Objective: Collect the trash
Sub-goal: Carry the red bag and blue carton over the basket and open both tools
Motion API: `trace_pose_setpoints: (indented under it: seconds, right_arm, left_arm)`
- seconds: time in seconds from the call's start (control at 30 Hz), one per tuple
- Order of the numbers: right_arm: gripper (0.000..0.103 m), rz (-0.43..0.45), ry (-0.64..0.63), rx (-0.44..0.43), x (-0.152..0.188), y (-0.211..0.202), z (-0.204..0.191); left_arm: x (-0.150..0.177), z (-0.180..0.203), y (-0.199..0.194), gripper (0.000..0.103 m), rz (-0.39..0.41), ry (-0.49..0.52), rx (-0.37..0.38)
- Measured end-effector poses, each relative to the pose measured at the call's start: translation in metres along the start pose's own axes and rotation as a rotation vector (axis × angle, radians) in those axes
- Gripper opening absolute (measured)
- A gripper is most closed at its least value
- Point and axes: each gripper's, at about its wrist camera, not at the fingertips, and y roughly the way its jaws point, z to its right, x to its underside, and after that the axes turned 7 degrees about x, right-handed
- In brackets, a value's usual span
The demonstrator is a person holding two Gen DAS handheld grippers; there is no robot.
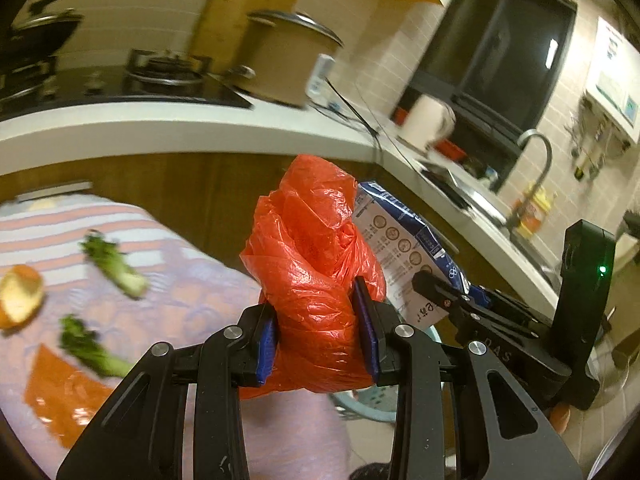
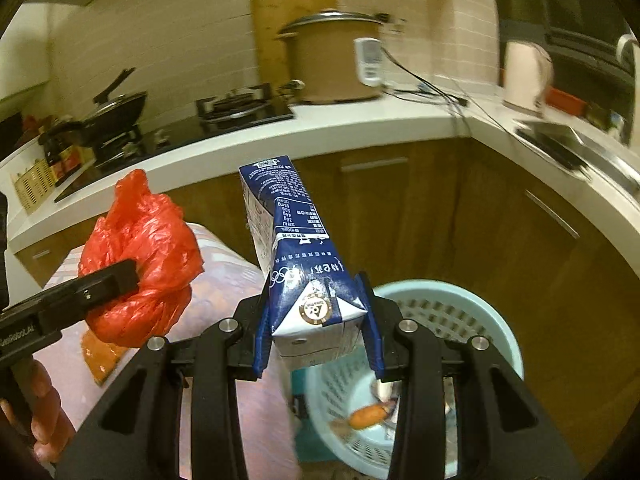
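Note:
My left gripper (image 1: 318, 340) is shut on a crumpled red plastic bag (image 1: 316, 256), which sticks up between its blue pads. In the right wrist view the same bag (image 2: 140, 252) hangs at the left, pinched by the left gripper (image 2: 132, 276). My right gripper (image 2: 316, 336) is shut on a blue and white milk carton (image 2: 296, 264), held lengthwise and pointing away. The carton (image 1: 404, 240) and the right gripper (image 1: 436, 292) also show behind the bag in the left wrist view. Below the carton stands a light blue trash basket (image 2: 472, 312) with an orange scrap (image 2: 366, 416) inside.
A table with a striped cloth (image 1: 160, 280) carries vegetable scraps (image 1: 114, 266), an orange peel (image 1: 20, 296) and an orange wrapper (image 1: 60, 396). Behind runs a white counter (image 2: 320, 128) with a stove (image 2: 240, 108), a brown cooker (image 2: 332, 60), a kettle (image 2: 524, 76) and a sink (image 2: 560, 140).

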Motion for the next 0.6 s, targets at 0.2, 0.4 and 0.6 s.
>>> trace_pose_setpoints:
  seconds: [0.2, 0.4, 0.6]
  right_arm:
    - [0.034, -0.03, 0.043, 0.05, 0.022, 0.007, 0.04]
    - [0.035, -0.087, 0.099, 0.086, 0.046, 0.018, 0.075]
    - [0.035, -0.152, 0.151, 0.113, 0.068, 0.037, 0.1]
  left_arm:
    - [0.011, 0.028, 0.047, 0.033, -0.086, 0.048, 0.021]
    - [0.027, 0.049, 0.091, 0.033, -0.178, 0.09, 0.048]
    - [0.04, 0.057, 0.121, 0.033, -0.243, 0.113, 0.055]
